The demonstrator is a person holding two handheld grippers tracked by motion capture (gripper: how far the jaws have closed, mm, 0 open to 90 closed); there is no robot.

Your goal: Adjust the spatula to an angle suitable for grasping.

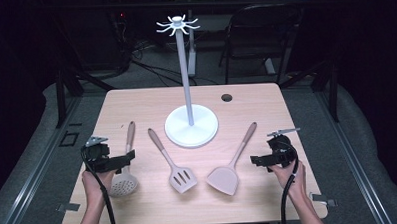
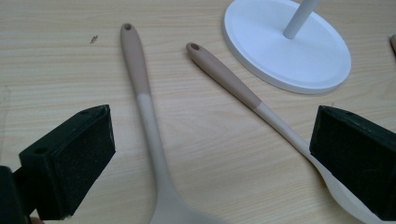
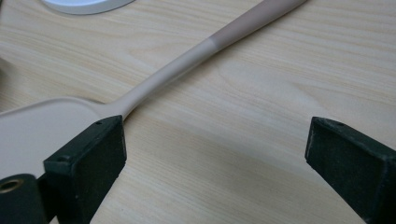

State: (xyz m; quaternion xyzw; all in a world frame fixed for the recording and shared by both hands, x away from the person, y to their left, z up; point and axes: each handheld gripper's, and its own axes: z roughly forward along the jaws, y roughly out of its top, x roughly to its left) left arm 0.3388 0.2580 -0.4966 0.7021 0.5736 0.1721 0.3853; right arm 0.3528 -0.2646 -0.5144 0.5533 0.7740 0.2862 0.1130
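Observation:
Three beige utensils lie on the wooden table in front of a white hook stand. A skimmer lies at the left, a slotted turner in the middle and a solid turner at the right. My left gripper hovers open over the skimmer's neck; the skimmer handle runs up between its jaws, untouched. The slotted turner's handle passes by its right jaw. My right gripper stands open just right of the solid turner, with bare table between its jaws.
The stand's round white base sits mid-table, its ring of hooks high above. A small round hole marks the table's far right. A dark chair and cables lie beyond the far edge.

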